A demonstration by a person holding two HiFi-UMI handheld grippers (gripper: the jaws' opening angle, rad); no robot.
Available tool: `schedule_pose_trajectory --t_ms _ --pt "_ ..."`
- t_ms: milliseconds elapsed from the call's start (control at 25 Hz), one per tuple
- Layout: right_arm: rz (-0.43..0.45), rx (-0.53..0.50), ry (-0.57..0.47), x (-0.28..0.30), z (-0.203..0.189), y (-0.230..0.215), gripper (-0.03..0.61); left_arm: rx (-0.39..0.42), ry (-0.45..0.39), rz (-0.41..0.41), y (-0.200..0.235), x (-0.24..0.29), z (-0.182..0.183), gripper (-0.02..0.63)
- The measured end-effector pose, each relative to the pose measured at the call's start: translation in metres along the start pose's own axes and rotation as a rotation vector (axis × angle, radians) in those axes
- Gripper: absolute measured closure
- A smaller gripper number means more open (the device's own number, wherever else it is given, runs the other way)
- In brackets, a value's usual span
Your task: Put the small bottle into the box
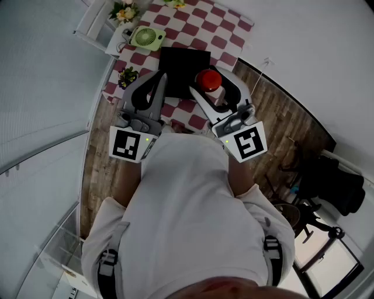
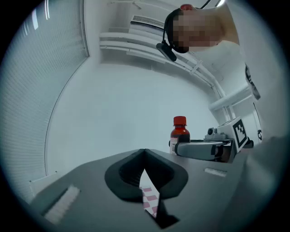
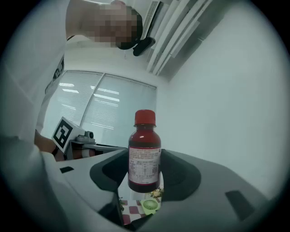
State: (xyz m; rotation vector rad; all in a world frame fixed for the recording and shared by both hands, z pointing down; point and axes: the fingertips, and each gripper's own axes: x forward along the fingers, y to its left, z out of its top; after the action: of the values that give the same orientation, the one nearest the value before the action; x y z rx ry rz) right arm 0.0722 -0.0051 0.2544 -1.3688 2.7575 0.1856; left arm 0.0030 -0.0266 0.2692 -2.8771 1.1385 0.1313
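The small bottle is dark brown with a red cap and a white label. It stands upright between the jaws of my right gripper, which is shut on its body and holds it off the table. In the head view the bottle's red cap sits over the right edge of the black box. My left gripper hovers at the box's left edge. Its jaws meet at the tips with nothing between them. The left gripper view also shows the bottle and the right gripper to the right.
A red-and-white checkered cloth covers the table under the box. A green fan and flowers stand at the far left, and a small plant is by the left gripper. Wooden floor lies to the right.
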Motion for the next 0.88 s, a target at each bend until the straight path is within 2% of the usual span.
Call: schedule_pose_trajectory --t_ms 480,760,880 --pt "0.012 -0.026 0.007 0.0 -0.015 -0.002 0.356 0.01 0.015 0.003 0.008 -0.006 -0.011 0.614" --pt "0.028 -0.004 0.06 -0.004 -0.077 -0.001 0.356 0.004 0.074 0.019 0.016 -0.027 -0.041 0.614" --pt "0.044 0.008 0.092 0.001 -0.109 0.001 0.356 -0.025 0.086 0.045 0.021 -0.035 -0.051 0.614"
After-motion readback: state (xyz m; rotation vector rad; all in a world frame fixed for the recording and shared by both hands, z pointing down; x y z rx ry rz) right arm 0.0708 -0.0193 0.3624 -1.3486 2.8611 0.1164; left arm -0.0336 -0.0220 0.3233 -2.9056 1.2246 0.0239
